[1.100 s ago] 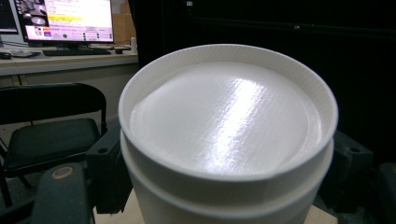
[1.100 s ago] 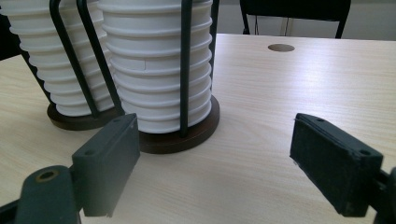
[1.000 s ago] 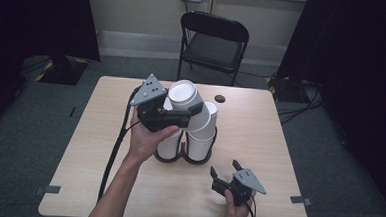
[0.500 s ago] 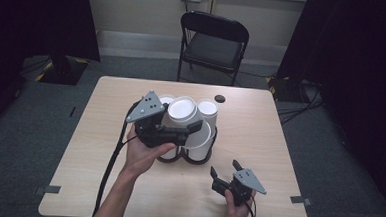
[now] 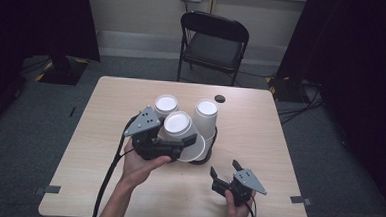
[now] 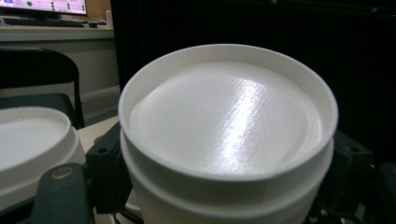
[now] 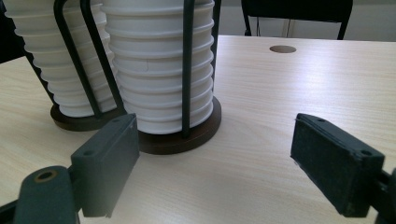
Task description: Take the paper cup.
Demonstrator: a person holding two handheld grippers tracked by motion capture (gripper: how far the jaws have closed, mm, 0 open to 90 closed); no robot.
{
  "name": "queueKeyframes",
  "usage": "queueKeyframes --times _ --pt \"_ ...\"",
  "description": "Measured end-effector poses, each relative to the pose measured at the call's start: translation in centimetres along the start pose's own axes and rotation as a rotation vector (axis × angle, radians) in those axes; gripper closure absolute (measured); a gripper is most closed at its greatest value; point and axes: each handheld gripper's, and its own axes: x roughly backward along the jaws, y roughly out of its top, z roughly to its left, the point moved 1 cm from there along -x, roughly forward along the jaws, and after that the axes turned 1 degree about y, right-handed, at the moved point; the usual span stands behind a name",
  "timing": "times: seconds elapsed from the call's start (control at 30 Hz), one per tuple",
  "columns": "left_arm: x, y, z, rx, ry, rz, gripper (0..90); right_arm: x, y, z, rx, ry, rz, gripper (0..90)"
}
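- The left hand-held gripper (image 5: 181, 147) is clamped on a white paper cup (image 5: 180, 133), upside down with its recessed base facing up. The jaws squeeze it from both sides just under that base rim, as the left gripper view shows (image 6: 224, 121).
- That cup sits right in front of the left hand-held gripper, above and between the two cup stacks (image 5: 205, 120) standing in their dark wire holders (image 7: 187, 65) on the worktop (image 5: 259, 142).
- Handling guess: super light and thin-walled, so it'll dent or go oval if you squeeze hard. The ringed base end is the stiffest bit, so gripping near it like this looks like the right call. The open mouth end would just fold.
- The surface looks smooth and a bit glossy, and the wall tapers, so I'd expect it to slip out toward the narrow end if the grip is too soft. Firm but gentle.
- Nested cups tend to stick together, so a neighbour could tag along when one is pulled off.
- The right hand-held gripper (image 5: 226, 173) has its jaws wide apart with nothing in them, down near the worktop, the nearest stack's round base (image 7: 177, 137) just ahead and to its left.
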Motion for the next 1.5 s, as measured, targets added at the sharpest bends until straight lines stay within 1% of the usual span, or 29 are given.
queueKeyframes --times 0.1,0.23,0.27,0.33,0.37,0.4,0.43,0.5,0.53,0.57,0.67,0.7,0.73,0.77,0.8,0.83,0.93,1.0,1.03,1.07,1.1,1.2,1.23,1.27,1.3,1.4,1.43,1.47,1.5 --pt "0.2 -1.1 0.1 0.008 0.017 0.01 20.8 0.0 0.0 0.2 0.014 0.011 0.001 13.5" --pt "0.2 -2.5 0.1 0.016 0.031 0.028 20.8 0.1 0.0 0.1 0.009 0.017 -0.008 13.2" --pt "0.2 -2.5 0.1 0.016 0.031 0.028 20.8 0.1 0.0 0.1 0.009 0.017 -0.008 13.2" --pt "0.3 -3.3 0.1 0.03 0.04 0.028 20.8 0.1 -0.1 0.1 0.007 0.013 -0.016 13.4" --pt "0.4 -4.1 0.1 0.044 0.059 0.027 20.8 0.1 0.0 0.2 0.016 0.014 -0.009 13.3" --pt "0.5 -4.6 0.1 0.063 0.053 0.03 20.8 0.1 0.0 0.3 0.021 0.013 -0.008 13.3" --pt "0.5 -4.6 0.1 0.063 0.053 0.03 20.8 0.1 0.0 0.3 0.021 0.013 -0.008 13.3" --pt "0.5 -5.9 0.2 0.091 0.058 0.044 20.9 0.1 0.0 0.4 0.036 0.026 -0.004 13.3" --pt "0.5 -5.9 0.2 0.091 0.058 0.044 20.9 0.1 0.0 0.4 0.036 0.026 -0.004 13.3" --pt "0.5 -6.8 0.4 0.106 0.066 0.054 20.9 0.1 -0.1 0.5 0.047 0.038 -0.005 13.3" --pt "0.6 -7.5 0.7 0.108 0.072 0.074 20.8 0.1 -0.1 0.7 0.058 0.037 -0.005 13.4" --pt "0.7 -8.2 1.1 0.124 0.085 0.088 20.8 0.1 -0.1 1.0 0.083 0.059 0.001 13.5" --pt "0.7 -8.2 1.1 0.124 0.085 0.088 20.9 0.1 -0.1 1.0 0.083 0.059 0.001 13.5" --pt "0.9 -8.8 1.6 0.15 0.087 0.091 20.9 0.1 -0.1 1.3 0.109 0.071 0.008 13.8" --pt "0.9 -8.8 1.6 0.15 0.087 0.091 20.8 0.1 -0.1 1.3 0.109 0.071 0.008 13.8" --pt "0.9 -9.4 1.8 0.176 0.085 0.087 20.9 0.1 -0.1 1.5 0.112 0.098 0.005 14.0" --pt "0.8 -9.8 1.9 0.198 0.088 0.097 20.9 0.1 -0.1 1.7 0.109 0.115 0.0 15.4" --pt "0.8 -10.2 2.1 0.237 0.07 0.089 20.9 0.1 -0.2 1.9 0.112 0.136 -0.004 15.5" --pt "0.8 -10.3 2.2 0.259 0.059 0.081 20.8 0.3 -0.2 2.3 0.105 0.159 -0.015 15.5" --pt "0.8 -10.4 2.2 0.278 0.055 0.074 20.8 0.3 -0.2 2.3 0.105 0.159 -0.015 15.6" --pt "0.8 -10.5 2.2 0.293 0.052 0.073 20.8 0.4 -0.3 2.8 0.115 0.179 -0.023 15.9" --pt "0.8 -10.6 2.1 0.312 0.033 0.063 20.8 0.5 -0.4 3.4 0.117 0.202 -0.035 16.5" --pt "0.8 -10.7 2.1 0.353 0.006 0.046 20.8 0.6 -0.4 3.8 0.121 0.231 -0.05 18.6" --pt "0.8 -10.7 2.1 0.353 0.006 0.046 20.8 0.6 -0.4 3.8 0.121 0.231 -0.05 18.6" --pt "0.8 -10.8 2.0 0.355 0.001 0.05 20.8 0.7 -0.4 4.2 0.125 0.248 -0.073 22.5" --pt "0.9 -10.9 2.0 0.377 -0.014 0.041 20.8 0.8 -0.3 4.8 0.132 0.284 -0.115 23.0" --pt "1.0 -10.9 2.0 0.396 -0.028 0.03 20.8 0.8 -0.3 4.8 0.132 0.284 -0.115 23.7" --pt "1.1 -11.0 2.0 0.416 -0.039 0.019 20.8 0.8 -0.2 5.2 0.139 0.309 -0.139 28.9" --pt "1.3 -11.0 2.0 0.431 -0.048 0.011 20.8 0.7 -0.2 5.4 0.141 0.324 -0.146 29.9"
